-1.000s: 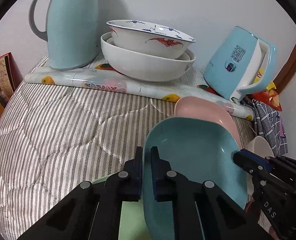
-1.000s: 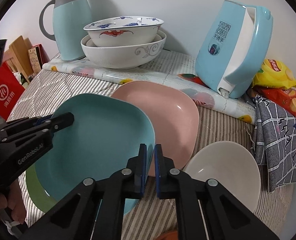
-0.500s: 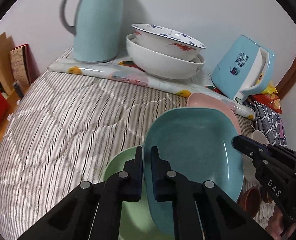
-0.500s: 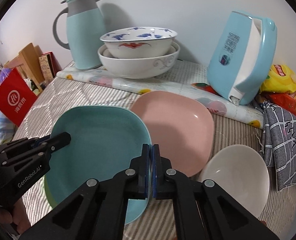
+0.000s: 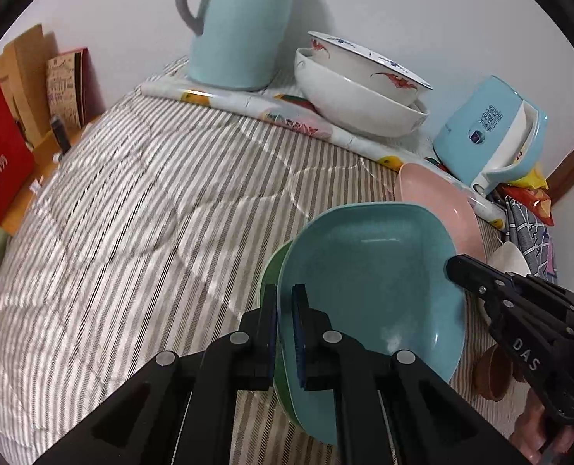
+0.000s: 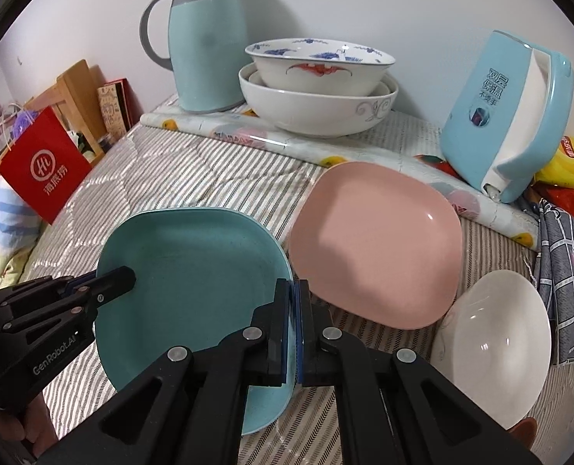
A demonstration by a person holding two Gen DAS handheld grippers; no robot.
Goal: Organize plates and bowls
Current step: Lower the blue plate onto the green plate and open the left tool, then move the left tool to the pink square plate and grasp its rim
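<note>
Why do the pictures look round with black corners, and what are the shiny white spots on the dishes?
Both wrist views use a fisheye lens, so the edges curve and the corners go black. In the right wrist view, lamp glare makes bright spots on the white bowl and pink plate. In the left wrist view, the teal plate has a pale gleam.
</note>
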